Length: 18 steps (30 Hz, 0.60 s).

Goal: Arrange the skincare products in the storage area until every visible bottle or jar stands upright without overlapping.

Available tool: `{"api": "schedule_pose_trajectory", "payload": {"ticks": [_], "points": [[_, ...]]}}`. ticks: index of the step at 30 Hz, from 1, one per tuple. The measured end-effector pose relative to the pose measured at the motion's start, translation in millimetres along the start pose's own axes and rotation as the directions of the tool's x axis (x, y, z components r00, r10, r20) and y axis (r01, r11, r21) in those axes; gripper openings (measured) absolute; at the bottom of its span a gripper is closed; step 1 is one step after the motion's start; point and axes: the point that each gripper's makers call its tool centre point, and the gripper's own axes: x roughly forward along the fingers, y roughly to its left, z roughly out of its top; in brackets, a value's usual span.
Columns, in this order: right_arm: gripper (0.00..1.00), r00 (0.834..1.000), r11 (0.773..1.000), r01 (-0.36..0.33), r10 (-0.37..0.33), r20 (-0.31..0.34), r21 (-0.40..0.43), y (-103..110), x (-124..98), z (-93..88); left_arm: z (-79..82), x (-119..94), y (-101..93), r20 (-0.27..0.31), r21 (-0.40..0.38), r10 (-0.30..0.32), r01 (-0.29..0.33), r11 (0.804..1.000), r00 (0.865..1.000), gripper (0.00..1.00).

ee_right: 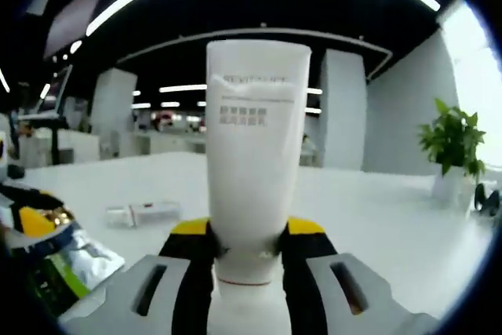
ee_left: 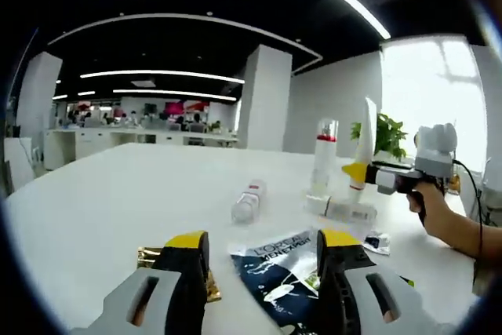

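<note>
White squeeze tube [ee_right: 256, 162] with grey lettering between yellow-tipped black jaws; dark blue sachet [ee_left: 281, 272] with white print; clear bottle [ee_left: 249, 201] with red band; green potted plant [ee_right: 455, 140]; white table [ee_left: 102, 202].

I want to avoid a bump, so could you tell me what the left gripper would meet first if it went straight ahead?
Probably the dark L'Oreal sachet lying flat between the left gripper tips; beyond it, the clear bottle lying on its side, though depth is unclear.

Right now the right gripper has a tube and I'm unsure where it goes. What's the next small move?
Probably lower the white tube onto bare table and release: the right gripper holds it upright. The clear bottle lies on its side, so that is probably next.
</note>
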Motion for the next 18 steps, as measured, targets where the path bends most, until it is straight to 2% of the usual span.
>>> {"api": "schedule_pose_trajectory", "payload": {"ticks": [4, 5, 7, 14, 15, 17, 18], "points": [[0.32, 0.999, 1.0, 0.013, -0.013, -0.052, -0.002, -4, 7, -15.7, -0.5, 2, -0.7, -0.005, 0.003, -0.004, 0.004, 1.0, 1.0, 0.57], [0.32, 1.0, 1.0, 0.017, -0.016, -0.009, 0.022, -7, 6, -10.8, -0.7, 3, -0.9, -0.006, 0.003, -0.005, 0.005, 1.0, 1.0, 0.57], [0.33, 0.999, 0.999, 0.031, -0.031, 0.009, 0.042, -13, 16, -12.3, -1.7, 4, -0.7, -0.013, 0.002, -0.005, 0.005, 1.0, 1.0, 0.57], [0.35, 0.999, 0.999, 0.029, -0.03, 0.023, 0.037, -14, 21, -13.1, -2.1, 3, -1.3, -0.01, -0.001, -0.003, 0.003, 1.0, 1.0, 0.58], [0.35, 0.998, 0.999, 0.027, -0.028, 0.051, 0.02, -11, 14, -9.2, -2.6, 3, -1.3, -0.012, 0.0, -0.002, 0.002, 1.0, 1.0, 0.58], [0.36, 1.0, 1.0, 0.007, -0.007, 0.023, 0.002, -12, 21, -15.3, -3.5, 3, -1.5, -0.015, 0.0, 0.001, -0.001, 1.0, 1.0, 0.58], [0.36, 0.999, 1.0, 0.009, -0.009, 0.033, -0.001, -12, 20, -12.9, -3.7, 2, -1.6, -0.014, 0.0, 0.001, -0.001, 1.0, 1.0, 0.58]]}}
